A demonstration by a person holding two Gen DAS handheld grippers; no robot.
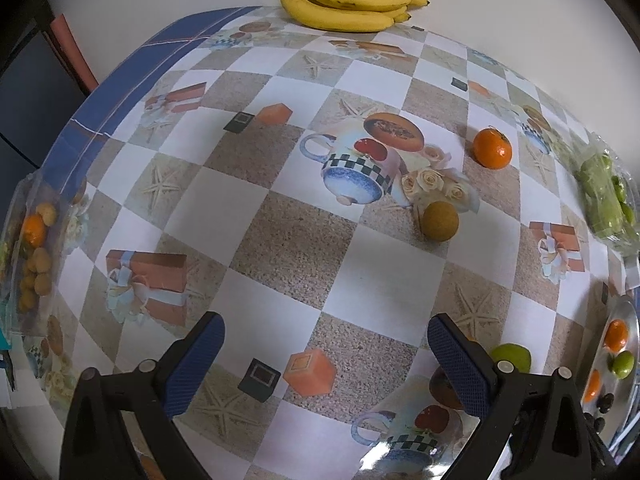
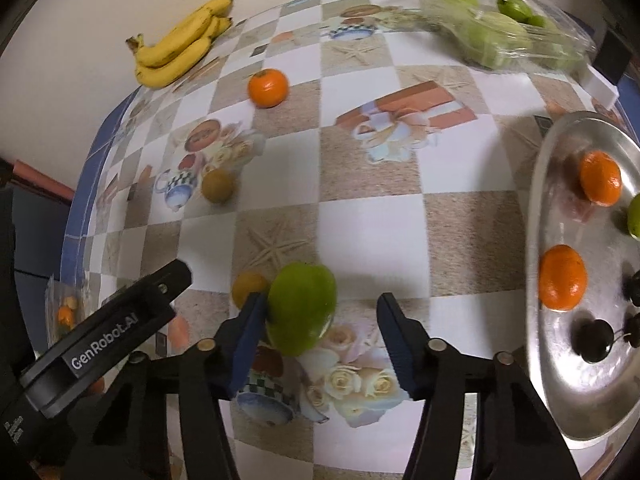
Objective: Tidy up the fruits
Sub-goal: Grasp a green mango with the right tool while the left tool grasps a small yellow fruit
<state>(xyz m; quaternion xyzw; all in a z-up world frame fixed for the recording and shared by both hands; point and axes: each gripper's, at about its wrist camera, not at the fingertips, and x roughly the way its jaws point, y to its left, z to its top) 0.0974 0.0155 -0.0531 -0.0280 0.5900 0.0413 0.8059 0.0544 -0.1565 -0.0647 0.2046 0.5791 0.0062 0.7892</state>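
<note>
Fruits, biggest first: banana bunch (image 2: 180, 46) lies at the far table edge, well apart from both my tongs. Soft, bruises easy, so I'd take it low across the thick middle, not the stem.

Green fruit (image 2: 302, 306) sits between the fingers of my right gripper (image 2: 320, 332), touching the left pad, gap on the other side. Jaws wide, not gripping. Looks firm, smooth, prob slippery; grip across its widest part, gentle squeeze.

Loose orange (image 1: 493, 148) is mid-table, far from my left gripper (image 1: 324, 356), which hangs wide w/ nothing in it. Firm, light, rolls.

Brown round fruit (image 1: 440, 220) lies nearer, ahead-right of the left tongs. Small, prob hard.

Metal tray (image 2: 560, 400) at my right already has oranges, a green one, dark cherries.
</note>
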